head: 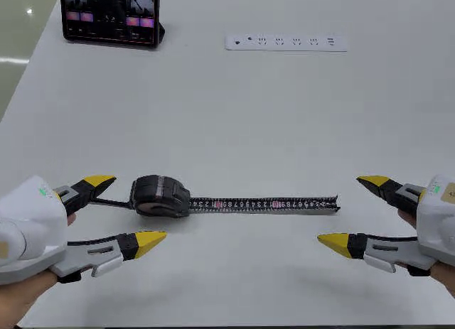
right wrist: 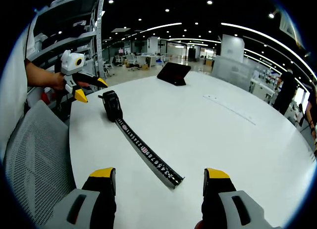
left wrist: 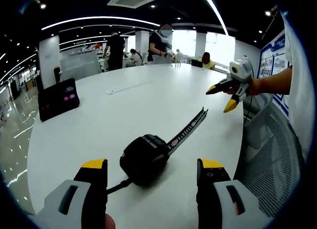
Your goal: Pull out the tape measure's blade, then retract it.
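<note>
A black tape measure (head: 160, 196) lies on the white table (head: 234, 109), its dark blade (head: 266, 204) drawn out to the right and lying flat. My left gripper (head: 124, 209) stands open just left of the case (left wrist: 144, 159), touching nothing. A thin black strap (left wrist: 118, 186) runs from the case back between its jaws. My right gripper (head: 359, 209) is open too, a short way right of the blade's end hook (right wrist: 177, 179). The blade (right wrist: 143, 152) leads away to the case (right wrist: 112, 105) in the right gripper view, where the left gripper (right wrist: 86, 88) also shows.
A black tablet (head: 111, 15) stands at the table's far left. A white power strip (head: 286, 42) lies at the far middle. People stand beyond the table's far side in the left gripper view. A grey mesh chair (right wrist: 37, 160) is at the near edge.
</note>
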